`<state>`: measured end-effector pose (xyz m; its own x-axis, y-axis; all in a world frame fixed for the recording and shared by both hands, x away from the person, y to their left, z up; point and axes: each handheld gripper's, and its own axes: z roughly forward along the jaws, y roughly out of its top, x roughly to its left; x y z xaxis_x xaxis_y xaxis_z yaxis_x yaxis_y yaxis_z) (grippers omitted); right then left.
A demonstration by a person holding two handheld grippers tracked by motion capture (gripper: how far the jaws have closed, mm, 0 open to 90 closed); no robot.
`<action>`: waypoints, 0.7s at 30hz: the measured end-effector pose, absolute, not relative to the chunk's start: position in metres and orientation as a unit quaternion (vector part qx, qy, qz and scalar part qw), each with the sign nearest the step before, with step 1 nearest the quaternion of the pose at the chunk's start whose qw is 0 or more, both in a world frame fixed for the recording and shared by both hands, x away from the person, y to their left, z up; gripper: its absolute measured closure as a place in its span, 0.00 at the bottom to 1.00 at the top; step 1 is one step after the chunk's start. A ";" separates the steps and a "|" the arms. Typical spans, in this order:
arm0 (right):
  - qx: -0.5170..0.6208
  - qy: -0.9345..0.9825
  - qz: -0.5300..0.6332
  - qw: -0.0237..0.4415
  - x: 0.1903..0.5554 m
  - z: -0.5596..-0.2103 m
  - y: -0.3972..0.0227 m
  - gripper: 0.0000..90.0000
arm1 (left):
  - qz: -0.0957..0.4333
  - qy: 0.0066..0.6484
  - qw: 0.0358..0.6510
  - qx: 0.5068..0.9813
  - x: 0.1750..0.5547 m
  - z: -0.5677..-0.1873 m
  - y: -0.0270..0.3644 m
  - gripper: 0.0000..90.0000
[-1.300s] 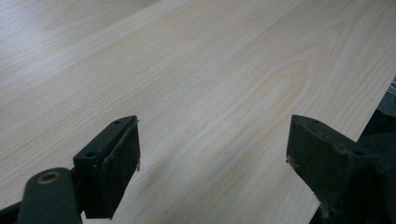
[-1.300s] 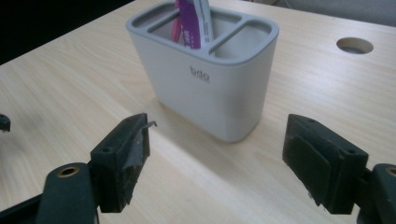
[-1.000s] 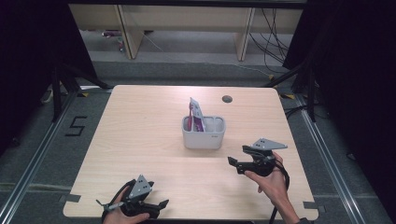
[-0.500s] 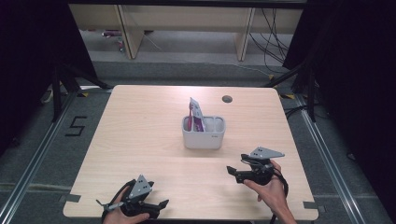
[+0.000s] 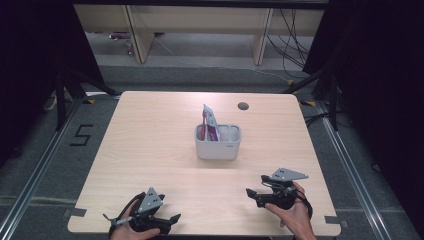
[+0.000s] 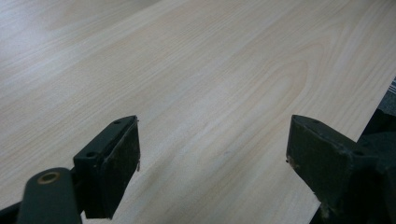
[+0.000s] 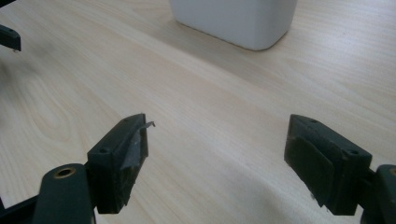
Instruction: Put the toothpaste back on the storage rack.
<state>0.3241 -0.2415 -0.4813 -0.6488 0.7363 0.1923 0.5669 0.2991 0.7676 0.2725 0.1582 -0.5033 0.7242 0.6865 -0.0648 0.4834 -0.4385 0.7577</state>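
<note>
Near the counter's [image 5: 150,145] front edge, right gripper [image 5: 253,194] pulled back from the white caddy [image 5: 218,142], jaws spread wide and empty. Left gripper [image 5: 172,220] unmoved, jaws likewise wide apart. Caddy mid-counter with packet [image 5: 210,121] upright inside; likely finished, hands retiring.

We get even overhead light on table [image 5: 150,150], surroundings pretty dark. Soft glare top left in left gripper view. White bin [image 7: 233,21] slightly blurry, jaws sharp-ish, shadows faint.
</note>
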 end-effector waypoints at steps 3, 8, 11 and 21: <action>0.406 0.802 0.424 0.112 0.322 -0.482 -0.244 0.25 | 0.127 0.349 0.402 0.837 0.273 -0.504 0.158 0.19; 0.399 0.807 0.420 0.114 0.316 -0.483 -0.247 0.24 | 0.128 0.348 0.401 0.838 0.273 -0.504 0.158 0.19; 0.407 0.802 0.424 0.103 0.311 -0.484 -0.249 0.23 | 0.128 0.348 0.402 0.837 0.273 -0.504 0.158 0.19; 0.418 0.802 0.418 0.083 0.302 -0.490 -0.253 0.19 | 0.128 0.348 0.401 0.838 0.273 -0.504 0.158 0.19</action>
<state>0.3016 -0.2534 -0.4897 -0.6366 0.7403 0.2161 0.6011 0.3008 0.7404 0.2727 0.1576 -0.5043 0.7258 0.6848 -0.0651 0.4799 -0.4363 0.7611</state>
